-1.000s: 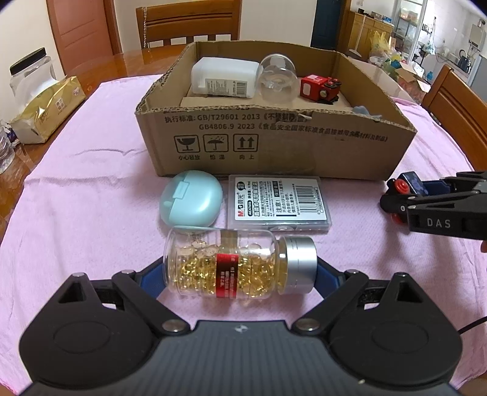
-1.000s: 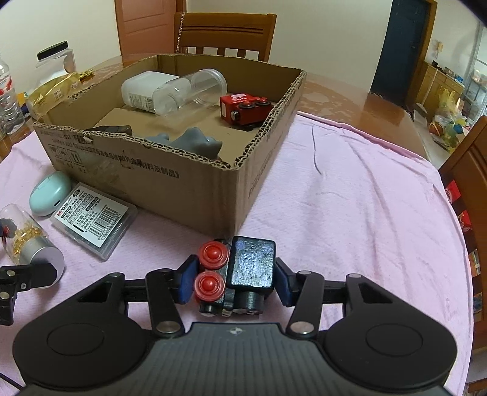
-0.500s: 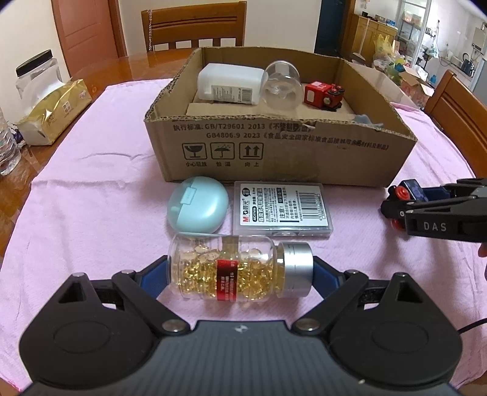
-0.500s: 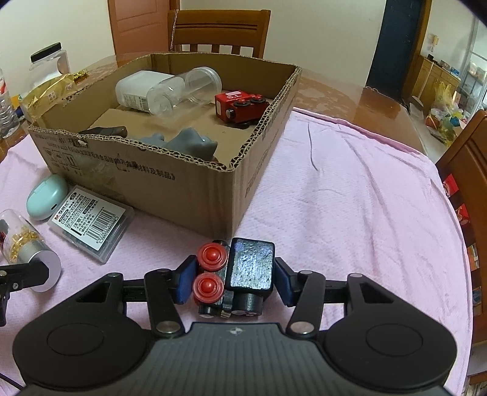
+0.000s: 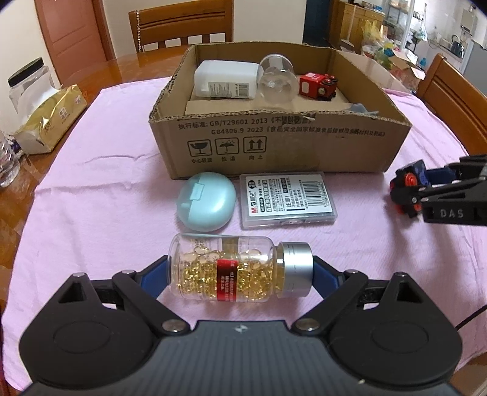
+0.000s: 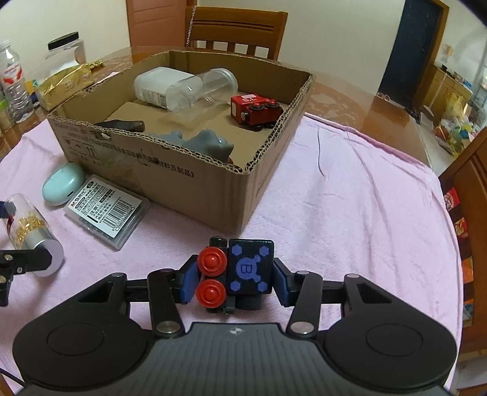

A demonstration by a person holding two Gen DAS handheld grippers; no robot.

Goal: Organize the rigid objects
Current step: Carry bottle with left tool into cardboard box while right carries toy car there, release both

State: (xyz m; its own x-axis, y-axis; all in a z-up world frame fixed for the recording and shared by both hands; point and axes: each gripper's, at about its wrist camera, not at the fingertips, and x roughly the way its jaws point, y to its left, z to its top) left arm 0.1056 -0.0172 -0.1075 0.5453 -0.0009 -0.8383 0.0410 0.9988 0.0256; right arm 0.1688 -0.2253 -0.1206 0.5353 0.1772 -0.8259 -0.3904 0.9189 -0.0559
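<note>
A clear pill bottle [image 5: 231,271] of golden capsules with a silver cap lies sideways between my left gripper's [image 5: 240,268] blue pads, gripped end to end just above the pink cloth [image 5: 106,213]. My right gripper [image 6: 234,274] holds a black toy train car [image 6: 249,268] with red wheels and a blue pattern, its jaws still closing on it. The left wrist view shows that toy [image 5: 408,185] at the right edge. The open cardboard box [image 5: 274,143] stands beyond both. A mint oval case [image 5: 207,202] and a clear flat case [image 5: 287,199] lie before it.
Inside the box [image 6: 182,170] are a white bottle [image 5: 225,79], a clear jar [image 5: 277,80], a red toy car [image 5: 316,86] and a grey figure [image 6: 207,143]. A tissue pack [image 5: 48,118] and black-lidded jar [image 5: 27,82] sit far left. Wooden chairs [image 5: 182,24] ring the table.
Both grippers keep their hold and have barely shifted. The toy car's top face now shows its blue pattern plainly.
</note>
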